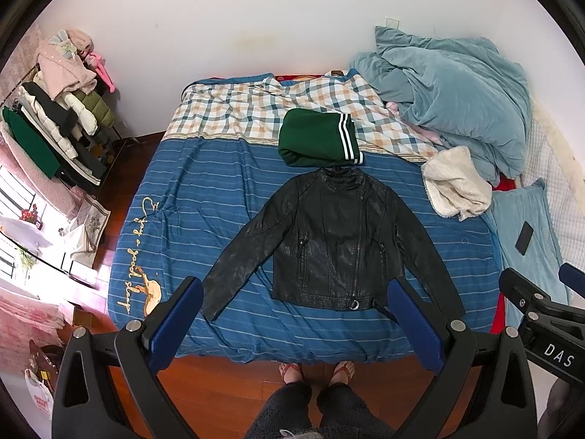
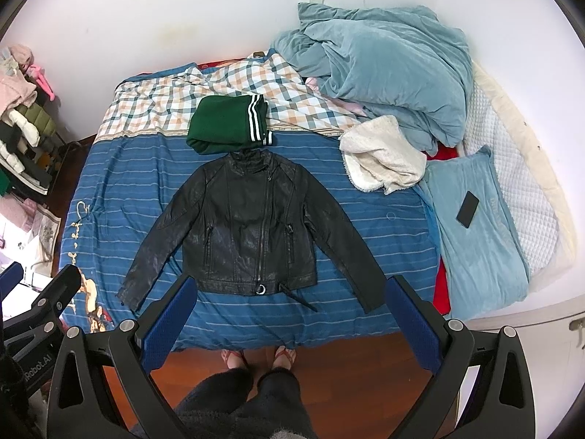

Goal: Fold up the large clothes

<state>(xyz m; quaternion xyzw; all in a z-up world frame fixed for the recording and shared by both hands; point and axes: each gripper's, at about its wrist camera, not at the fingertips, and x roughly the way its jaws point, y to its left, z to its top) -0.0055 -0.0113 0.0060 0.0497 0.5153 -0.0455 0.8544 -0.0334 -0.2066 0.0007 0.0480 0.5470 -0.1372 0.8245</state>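
Note:
A black leather jacket [image 1: 329, 241] lies flat, front up, on the blue striped bed cover [image 1: 204, 197], both sleeves spread out and down. It also shows in the right wrist view [image 2: 248, 226]. A folded green garment with white stripes [image 1: 318, 139] sits just beyond its collar, also seen in the right wrist view [image 2: 228, 124]. My left gripper [image 1: 294, 292] is open and empty, held high above the bed's near edge. My right gripper [image 2: 292, 292] is open and empty, likewise high above the near edge.
A rumpled light blue duvet [image 2: 384, 69] and a cream fleece blanket [image 2: 384, 157] lie at the bed's right. A phone [image 2: 467, 209] rests on a blue pillow. A clothes rack [image 1: 55, 124] stands at the left. The person's feet [image 1: 316, 371] stand at the bed's foot.

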